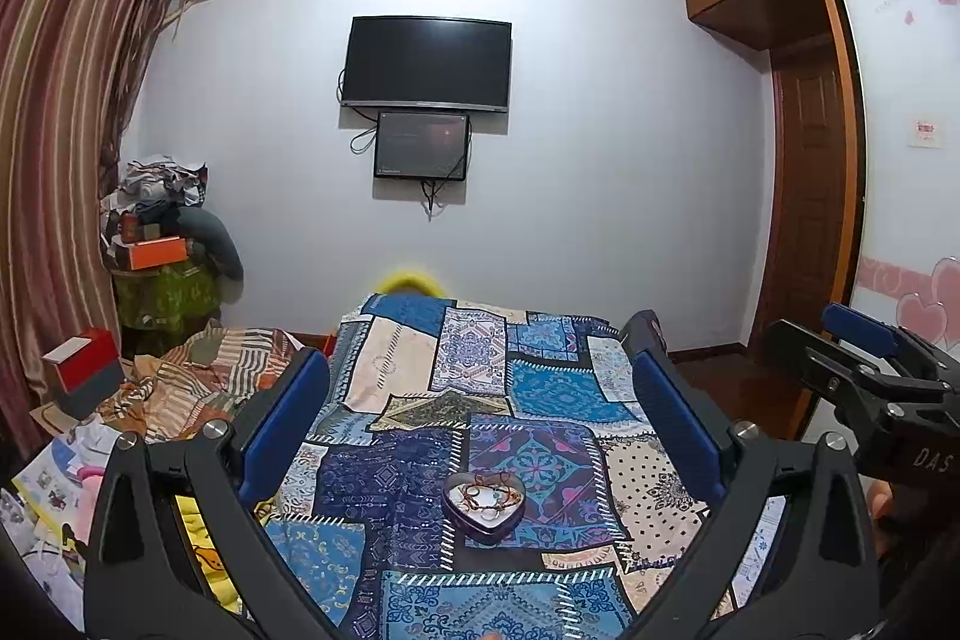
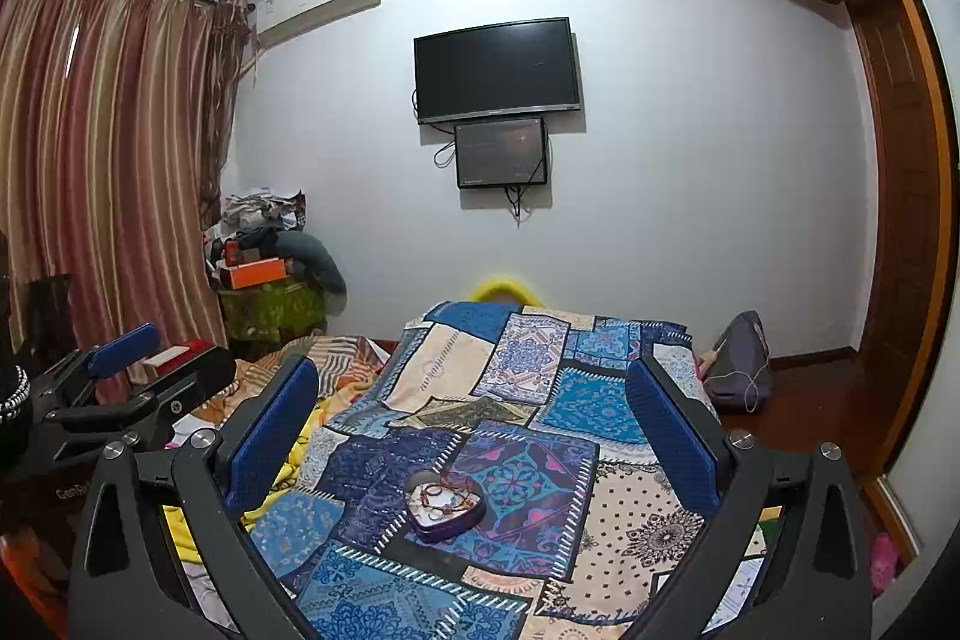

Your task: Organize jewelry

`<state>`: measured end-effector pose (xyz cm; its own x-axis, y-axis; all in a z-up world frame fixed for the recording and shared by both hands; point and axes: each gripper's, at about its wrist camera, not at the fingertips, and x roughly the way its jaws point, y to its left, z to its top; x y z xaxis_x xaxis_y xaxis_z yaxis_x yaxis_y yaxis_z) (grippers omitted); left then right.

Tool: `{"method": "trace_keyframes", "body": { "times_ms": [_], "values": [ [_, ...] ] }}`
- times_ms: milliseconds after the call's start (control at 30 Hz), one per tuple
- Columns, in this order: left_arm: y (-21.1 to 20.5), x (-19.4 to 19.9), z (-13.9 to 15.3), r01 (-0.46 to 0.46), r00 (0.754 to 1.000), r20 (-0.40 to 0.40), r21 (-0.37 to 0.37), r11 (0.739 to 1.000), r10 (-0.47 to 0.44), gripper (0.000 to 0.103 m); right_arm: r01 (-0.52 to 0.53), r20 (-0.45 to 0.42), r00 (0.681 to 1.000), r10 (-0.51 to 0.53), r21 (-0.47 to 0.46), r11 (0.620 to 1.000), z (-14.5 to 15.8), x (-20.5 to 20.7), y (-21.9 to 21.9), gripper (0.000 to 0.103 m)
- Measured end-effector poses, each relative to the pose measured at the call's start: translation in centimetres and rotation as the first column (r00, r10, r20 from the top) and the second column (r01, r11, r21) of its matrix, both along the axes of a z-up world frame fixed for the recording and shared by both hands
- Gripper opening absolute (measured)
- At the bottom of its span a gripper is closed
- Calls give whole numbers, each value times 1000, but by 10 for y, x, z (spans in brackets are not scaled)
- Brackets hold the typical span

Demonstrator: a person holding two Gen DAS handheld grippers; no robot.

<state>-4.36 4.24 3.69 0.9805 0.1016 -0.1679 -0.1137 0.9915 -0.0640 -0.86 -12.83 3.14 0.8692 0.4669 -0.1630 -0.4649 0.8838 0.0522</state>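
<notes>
A heart-shaped purple tin (image 1: 483, 515) lies open on the patchwork bedspread (image 1: 540, 388), with a tangle of jewelry (image 1: 487, 491) inside. It also shows in the right wrist view (image 2: 445, 514), with the jewelry (image 2: 443, 497) in it. My left gripper (image 1: 480, 388) is open and empty, held above the bed, its blue pads wide apart on either side of the tin. My right gripper (image 2: 474, 400) is open and empty, also above the bed. Each gripper shows at the edge of the other's view.
A striped blanket (image 1: 204, 376) and a red and white box (image 1: 84, 370) lie left of the bed. A heap of clutter (image 1: 162, 244) stands in the corner by the curtain (image 1: 54, 130). A grey bag (image 2: 741, 364) sits on the floor at right, by the wardrobe (image 1: 840, 160).
</notes>
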Motion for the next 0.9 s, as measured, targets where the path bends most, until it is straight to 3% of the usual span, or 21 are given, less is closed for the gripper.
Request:
{"method": "trace_keyframes", "body": {
  "times_ms": [900],
  "values": [
    [4, 5, -7, 20, 1000, -15, -6, 1000, -20, 102, 4, -24, 1000, -4, -11, 1000, -3, 7, 2, 102]
  ]
}}
